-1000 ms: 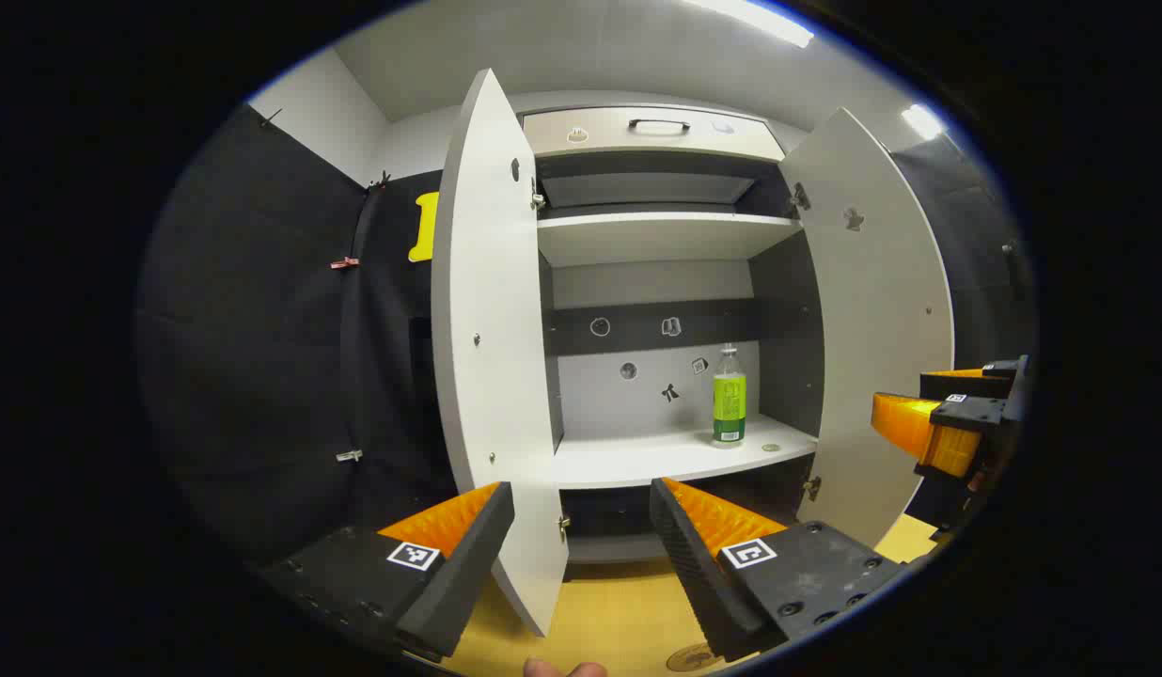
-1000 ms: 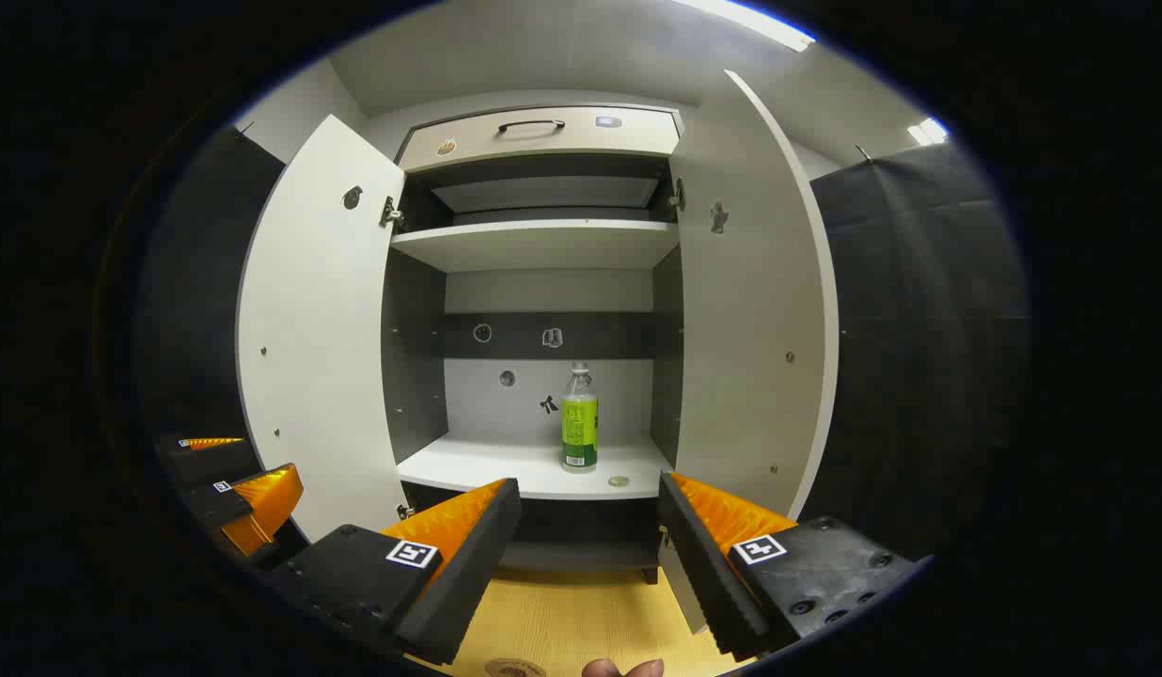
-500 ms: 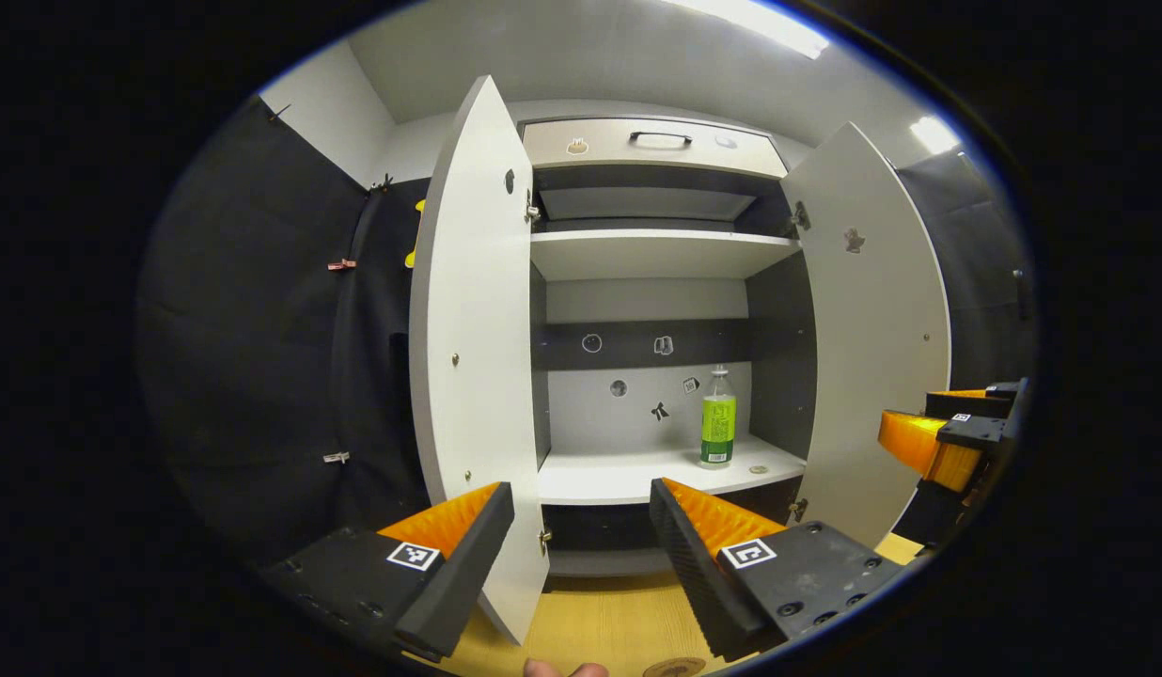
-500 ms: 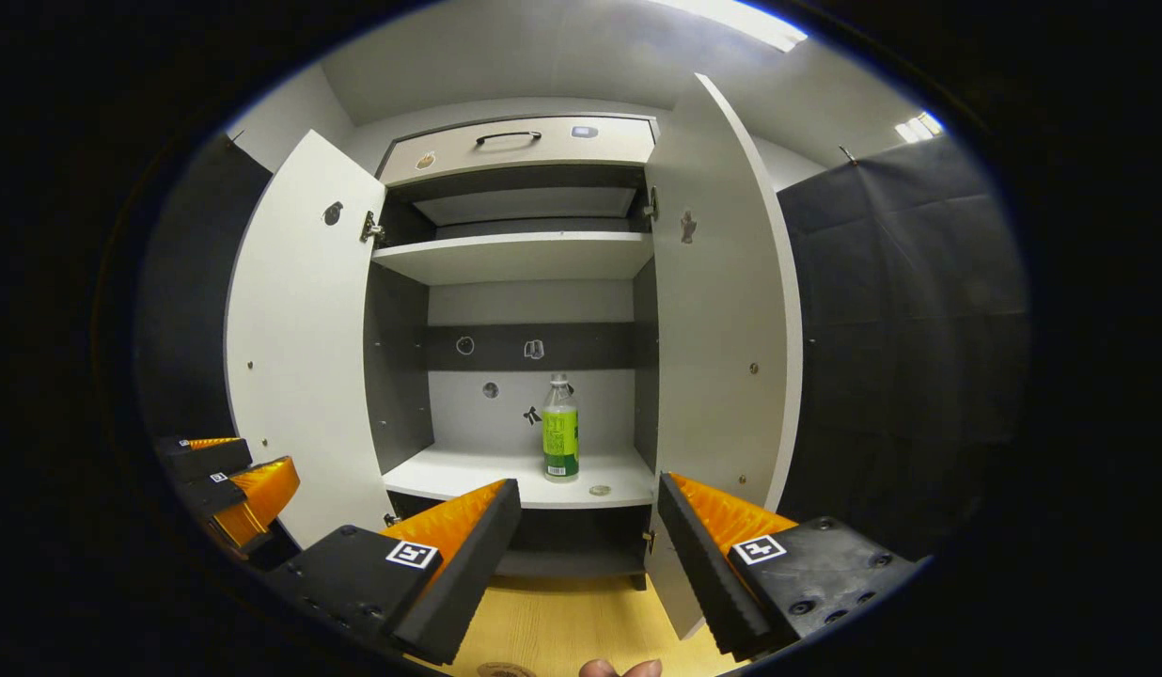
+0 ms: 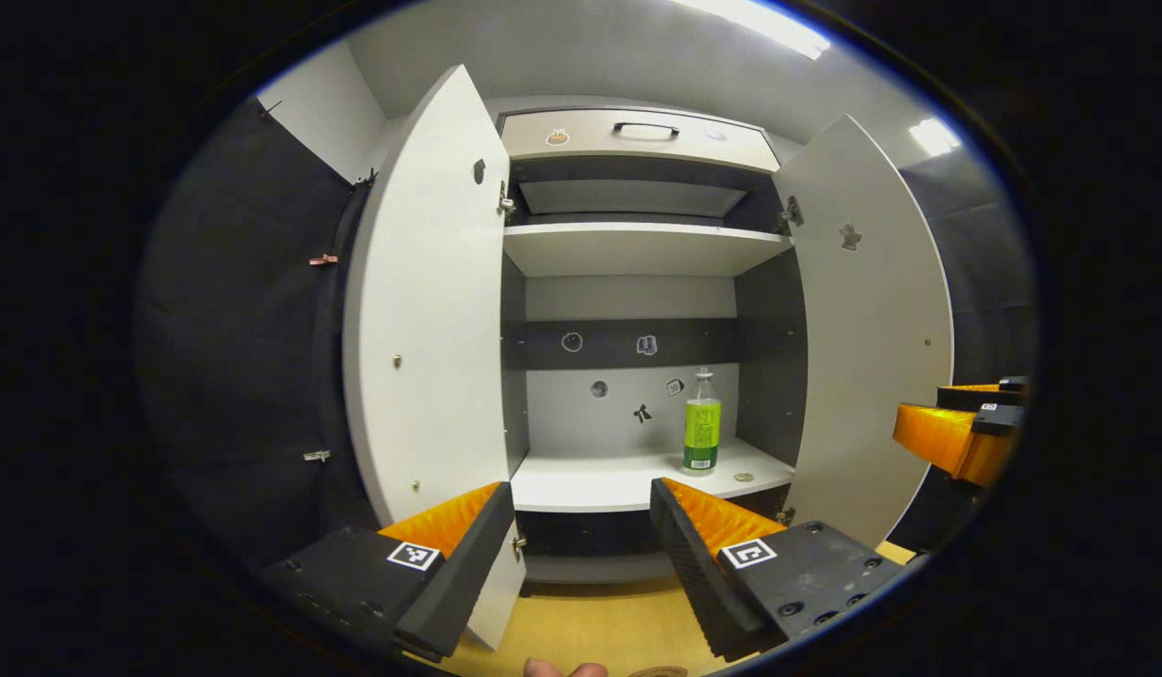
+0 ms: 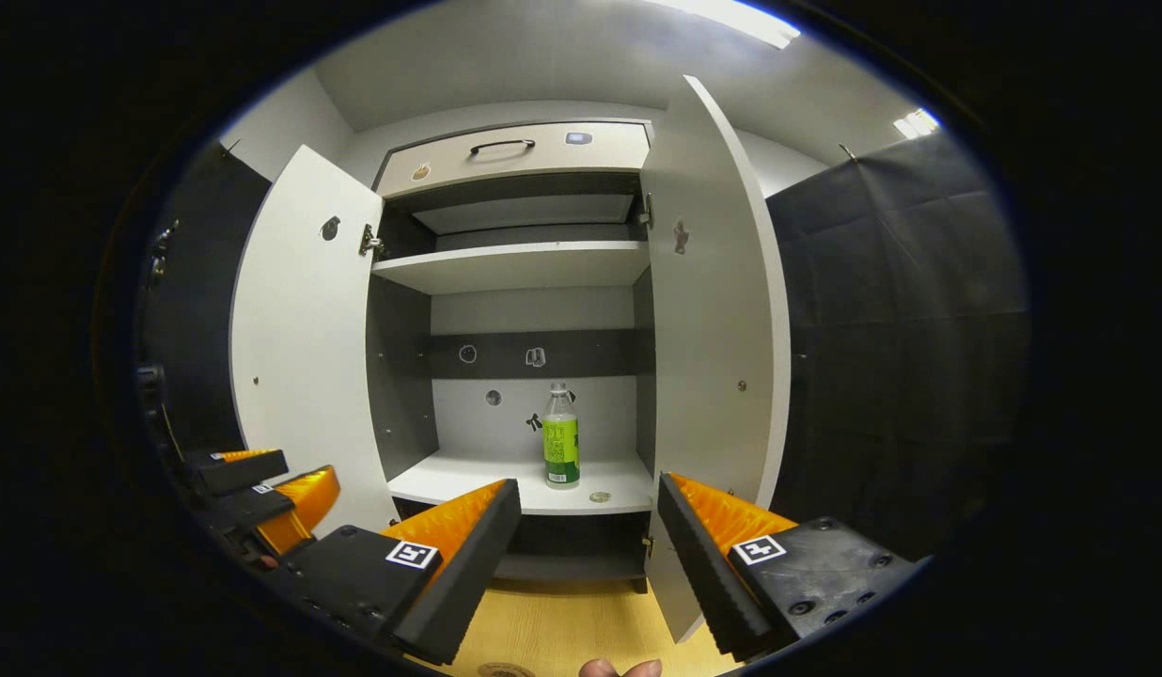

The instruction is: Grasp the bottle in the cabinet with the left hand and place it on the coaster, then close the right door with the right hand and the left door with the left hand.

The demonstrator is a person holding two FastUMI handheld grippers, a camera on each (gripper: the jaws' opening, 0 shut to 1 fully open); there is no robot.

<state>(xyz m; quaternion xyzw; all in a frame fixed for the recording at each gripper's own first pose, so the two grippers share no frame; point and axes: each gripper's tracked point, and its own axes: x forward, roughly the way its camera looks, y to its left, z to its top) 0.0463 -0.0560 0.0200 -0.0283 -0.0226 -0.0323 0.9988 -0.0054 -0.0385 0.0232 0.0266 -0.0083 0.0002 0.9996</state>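
A clear bottle with a green label (image 5: 701, 425) (image 6: 560, 442) stands upright on the cabinet's lower white shelf (image 5: 619, 484), towards its right side. Both cabinet doors hang wide open: the left door (image 5: 429, 338) (image 6: 304, 348) and the right door (image 5: 872, 329) (image 6: 717, 320). My left gripper (image 5: 581, 503) is open and empty, well in front of the cabinet. My right gripper (image 6: 588, 498) is open and empty too. At the lower edge of each view a round coaster (image 5: 658, 672) (image 6: 504, 669) peeks out on the wooden table. The right gripper (image 5: 957, 434) shows at the far right of the left gripper view.
A small coin-like disc (image 5: 744, 477) lies on the shelf beside the bottle. Above are an upper shelf (image 5: 637, 246) and a drawer with a dark handle (image 5: 645, 127). A yellow wooden table top (image 5: 600, 625) runs below the cabinet. Black cloth walls flank both sides.
Both grippers have drawn back from the cabinet, so the bottle looks smaller. The left gripper view has swung, showing more of the left door's inner face. Both stay open.
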